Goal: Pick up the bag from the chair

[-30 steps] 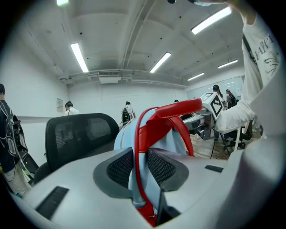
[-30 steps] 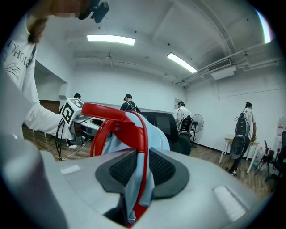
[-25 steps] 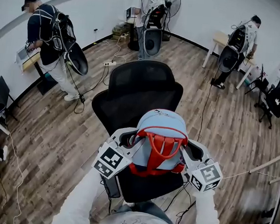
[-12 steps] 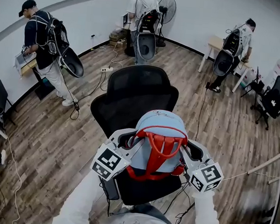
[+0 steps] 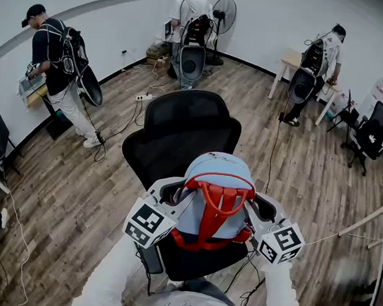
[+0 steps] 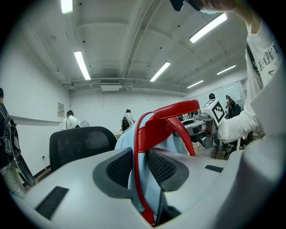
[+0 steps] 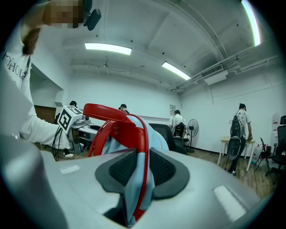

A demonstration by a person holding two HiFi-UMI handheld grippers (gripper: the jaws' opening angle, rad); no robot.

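A light blue bag (image 5: 217, 184) with red handles hangs over the seat of the black office chair (image 5: 186, 132), held from both sides. My left gripper (image 5: 176, 193) is shut on the bag's left side. In the left gripper view its pads (image 6: 121, 166) pinch blue fabric and a red trim of the bag (image 6: 172, 127). My right gripper (image 5: 259, 205) is shut on the right side. In the right gripper view its pads (image 7: 163, 167) clamp blue cloth and red piping of the bag (image 7: 117, 129). Each gripper view shows the other gripper's marker cube beyond the bag.
Three people with backpack rigs stand around the room: one at the left wall (image 5: 56, 64), one at the back by a fan (image 5: 189, 22), one at a table (image 5: 320, 57) on the right. Cables lie on the wood floor. Another office chair (image 5: 373, 131) stands far right.
Both grippers keep their hold on the bag with hardly any shift. The people at the back have stepped slightly.
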